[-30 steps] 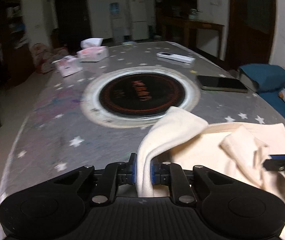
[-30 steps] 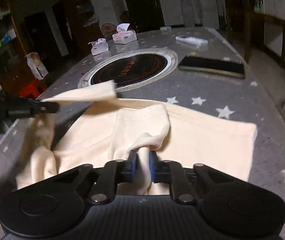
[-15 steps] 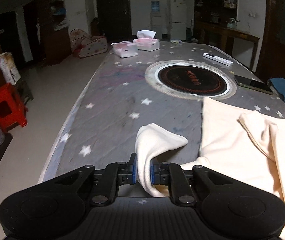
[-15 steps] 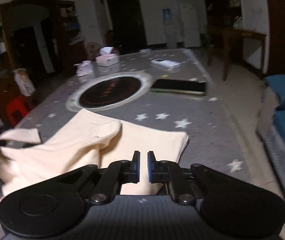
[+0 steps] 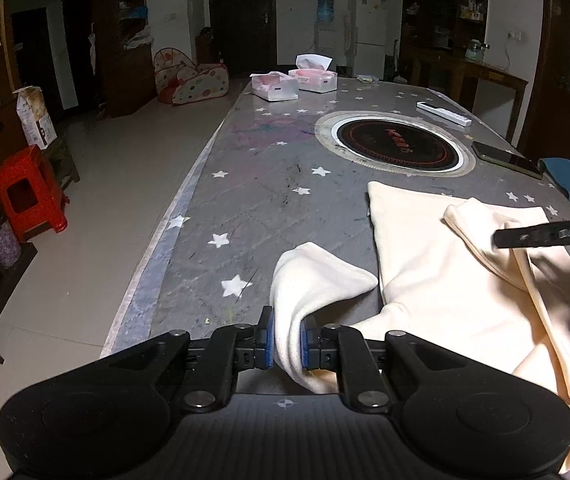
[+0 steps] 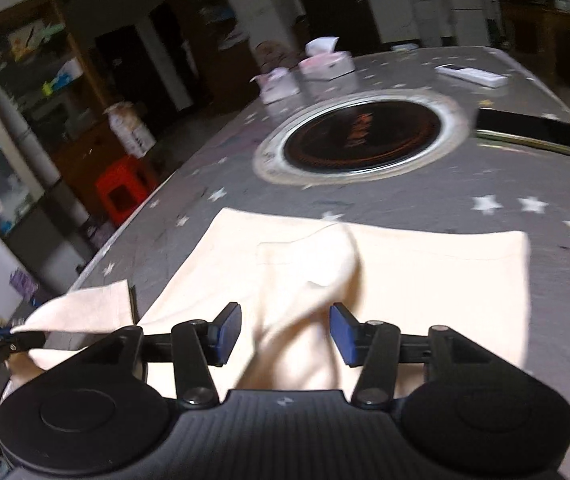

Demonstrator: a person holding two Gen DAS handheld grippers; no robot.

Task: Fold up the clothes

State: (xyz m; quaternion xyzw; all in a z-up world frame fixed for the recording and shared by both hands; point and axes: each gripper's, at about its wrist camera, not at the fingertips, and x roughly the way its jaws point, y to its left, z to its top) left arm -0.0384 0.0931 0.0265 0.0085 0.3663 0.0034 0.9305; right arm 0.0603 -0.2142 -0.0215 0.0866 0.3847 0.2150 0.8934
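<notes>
Table [image 5: 269,184] first: we see a long grey top dotted with stars, a round cooktop [image 5: 395,146] set in its middle, a phone [image 5: 507,159] and tissue boxes [image 5: 313,79] beyond. On the near end lies the garment [image 5: 457,280], cream, mostly flat, one flap folded over. We judge it light, soft and limp, so it will sag and crease wherever it is unsupported; corners and hems look like the best places to grip. Our left gripper [image 5: 287,346] is clamped on a sleeve-like corner, held out to the side of the body. Our right gripper [image 6: 285,334] has just been opening; its jaws stand apart, a raised fold of cloth loose between them, the pads not pressing it.
</notes>
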